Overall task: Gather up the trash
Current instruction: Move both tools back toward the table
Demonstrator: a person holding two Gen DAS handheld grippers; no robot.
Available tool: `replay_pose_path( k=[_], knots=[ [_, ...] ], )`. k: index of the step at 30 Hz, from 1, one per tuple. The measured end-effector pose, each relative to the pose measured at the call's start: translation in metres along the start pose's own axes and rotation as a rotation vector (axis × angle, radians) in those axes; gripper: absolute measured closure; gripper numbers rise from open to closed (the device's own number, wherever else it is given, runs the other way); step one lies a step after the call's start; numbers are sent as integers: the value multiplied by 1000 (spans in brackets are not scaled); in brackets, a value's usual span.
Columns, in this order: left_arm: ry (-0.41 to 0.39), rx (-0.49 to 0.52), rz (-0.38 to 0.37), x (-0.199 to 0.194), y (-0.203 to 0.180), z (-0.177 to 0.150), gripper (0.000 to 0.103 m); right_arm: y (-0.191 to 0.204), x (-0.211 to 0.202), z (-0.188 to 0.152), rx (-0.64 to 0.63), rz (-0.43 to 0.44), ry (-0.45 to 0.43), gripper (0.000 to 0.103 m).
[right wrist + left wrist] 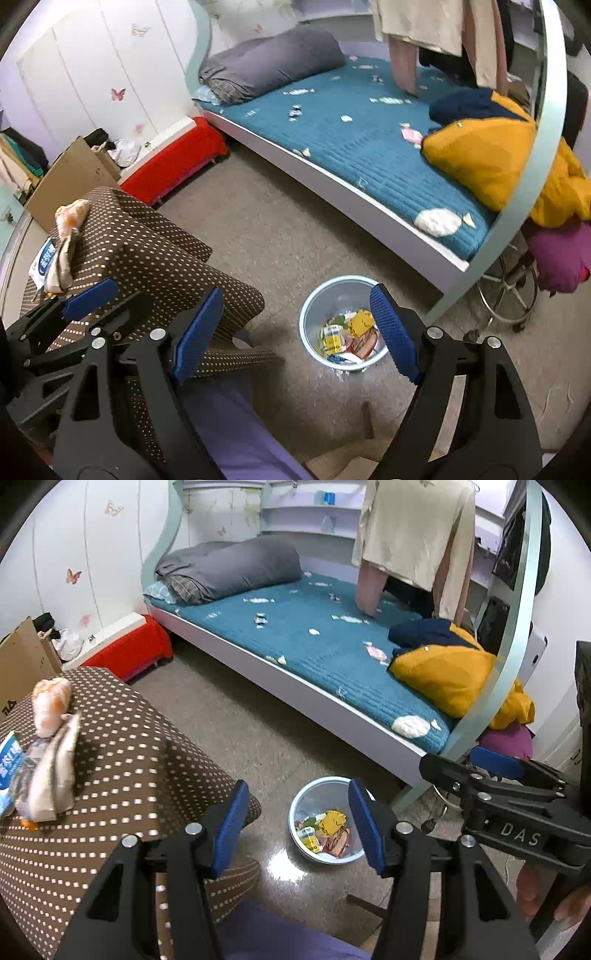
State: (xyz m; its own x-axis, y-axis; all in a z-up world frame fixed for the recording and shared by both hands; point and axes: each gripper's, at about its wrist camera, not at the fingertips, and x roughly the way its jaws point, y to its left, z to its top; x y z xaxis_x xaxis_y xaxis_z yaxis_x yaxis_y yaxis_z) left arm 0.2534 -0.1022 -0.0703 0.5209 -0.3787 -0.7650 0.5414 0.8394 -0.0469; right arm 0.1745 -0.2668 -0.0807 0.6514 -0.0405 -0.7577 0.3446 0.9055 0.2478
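A pale blue bin [321,780] [340,277] stands on the floor by the bed, with several coloured wrappers in its bottom. My left gripper [297,827] hangs above it, open and empty. My right gripper [297,328] is also over the bin, open wider with nothing between its pads, and it shows at the right of the left wrist view [476,764]. The left gripper [74,302] shows at the left of the right wrist view. Loose wrappers [351,619] [441,221] lie scattered on the blue bedspread. More wrappers and packets [51,760] [64,251] lie on the brown dotted tablecloth.
The bed [314,698] has a rolled grey duvet [232,566] and a yellow and navy jacket [443,672]. Clothes hang over its far side. A red bench [129,653], a cardboard box [70,177] and a stool with a magenta cushion [554,254] stand around the floor.
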Motion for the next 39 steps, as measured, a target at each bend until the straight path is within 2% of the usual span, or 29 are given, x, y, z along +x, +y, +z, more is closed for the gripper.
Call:
replay_pose_path(
  k=[10,21,30,39],
  knots=[
    [-77,-68,73,-40,36,1,44,44,-11,10,-86,60,-34,22],
    [-106,-179,178,-71,98,-10,42,114,-3,10,-220,131,-3,22],
    [-73,-284,243,-81,162,-31,40,173,10,6,-332,195,38,22],
    [-16,-295,241,-69,210,-44,43,217,35,5,-430,218,88,22]
  ],
)
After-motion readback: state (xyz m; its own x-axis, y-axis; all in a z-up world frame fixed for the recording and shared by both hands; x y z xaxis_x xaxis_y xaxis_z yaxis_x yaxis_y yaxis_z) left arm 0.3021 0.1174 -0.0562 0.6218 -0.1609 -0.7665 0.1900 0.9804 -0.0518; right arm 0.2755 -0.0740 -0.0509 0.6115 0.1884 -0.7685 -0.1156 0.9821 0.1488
